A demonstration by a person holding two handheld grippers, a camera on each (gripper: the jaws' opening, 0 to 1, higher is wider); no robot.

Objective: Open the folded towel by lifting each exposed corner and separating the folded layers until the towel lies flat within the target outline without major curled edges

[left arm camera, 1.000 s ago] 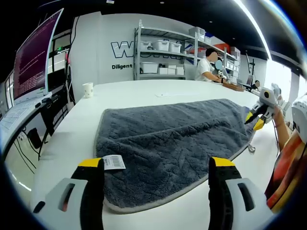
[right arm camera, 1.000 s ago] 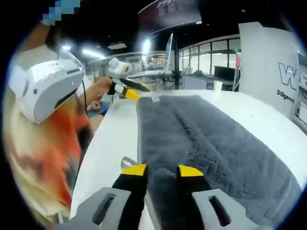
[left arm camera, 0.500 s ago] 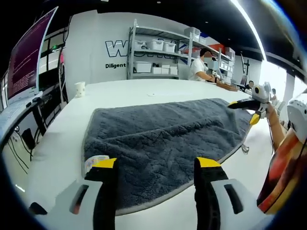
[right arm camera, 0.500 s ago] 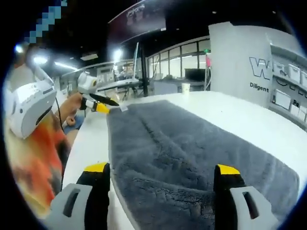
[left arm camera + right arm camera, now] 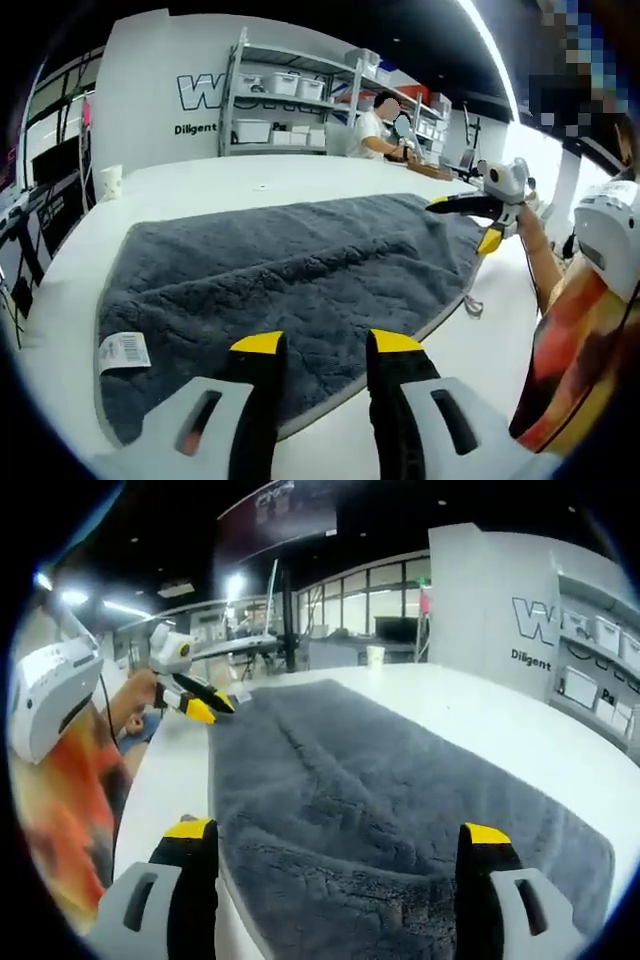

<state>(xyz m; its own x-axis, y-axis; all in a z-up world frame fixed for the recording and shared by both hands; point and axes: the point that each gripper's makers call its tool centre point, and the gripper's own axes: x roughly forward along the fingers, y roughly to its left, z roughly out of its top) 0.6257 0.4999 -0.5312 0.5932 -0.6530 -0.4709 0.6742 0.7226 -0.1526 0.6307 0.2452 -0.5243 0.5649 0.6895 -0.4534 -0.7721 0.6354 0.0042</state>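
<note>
The grey towel (image 5: 290,280) lies spread on the white desk (image 5: 210,180), still folded into layers – in the right gripper view a soft ridge runs along its length, and the near edge is thick and doubled. In the left gripper view a white label (image 5: 124,351) with a barcode sits at the towel's left corner.

The left gripper (image 5: 320,345) is low over the near edge of the towel. Its two yellow-tipped jaws stand close together with a narrow gap between them, and towel shows in that gap; I cannot tell if they pinch the fabric or only hover near it. In the right gripper view the same gripper (image 5: 212,711) appears at the far left corner of the towel (image 5: 380,800), held by a hand (image 5: 135,695), with its jaws almost together.

The right gripper (image 5: 335,830) is wide open – one jaw at each side of the near end of the towel, with nothing between them but the fabric below. In the left gripper view it (image 5: 470,215) is at the far right corner of the towel, jaws spread apart.

A paper cup (image 5: 110,182) stands on the desk well apart from the towel. Behind are metal shelves (image 5: 290,105) with white boxes, and a seated person (image 5: 378,130) at another desk.
</note>
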